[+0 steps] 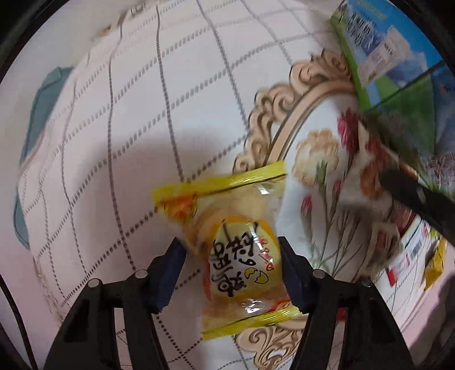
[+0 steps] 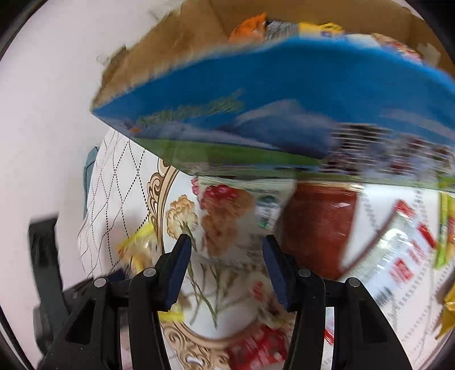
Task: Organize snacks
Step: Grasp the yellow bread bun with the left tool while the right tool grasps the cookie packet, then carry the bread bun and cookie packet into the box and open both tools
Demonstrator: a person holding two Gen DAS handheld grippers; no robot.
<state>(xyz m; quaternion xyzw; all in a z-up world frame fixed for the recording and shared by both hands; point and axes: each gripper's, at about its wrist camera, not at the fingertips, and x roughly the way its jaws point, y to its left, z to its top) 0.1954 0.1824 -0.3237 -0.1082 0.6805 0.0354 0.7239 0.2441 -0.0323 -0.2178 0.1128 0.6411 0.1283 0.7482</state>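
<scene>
Closest to the lens, the left tongs [image 1: 231, 270], black arms and dark blue pads, aimed straight down and pinching a yellow snack packet [image 1: 227, 205] from both sides, right pad flat against its edge, left pad at its puffed side. Packet lying lengthwise between the pads on a white patterned cloth [image 1: 113, 142], clear window in the middle, yellow sealed strips at either end, one end reaching the tan scroll border of the cloth's flower medallion. Farther off, at upper right, a blue-and-green carton [image 1: 398, 57] standing on the cloth, with a heap of blurred wrappers just below it at the right edge. From the other side, the right tongs [image 2: 227, 270] spread apart above the printed flowers, gripping nothing, pads clear of the wrappers beneath them. Just beyond those pads, a red packet [image 2: 321, 227] beside a white-and-red packet [image 2: 403, 256], both smeared by motion blur, lettering unreadable. Above them the same carton, open at the top, brown cardboard inside, several bright snack bags [image 2: 256, 25] sitting within. Yellow packet also visible in the right wrist view, low and left, at the edge of the medallion, with a dark blurred shape beside it. Cloth spread over a pale counter [image 2: 42, 128], a teal patch [image 1: 42, 113] showing at its far edge.
</scene>
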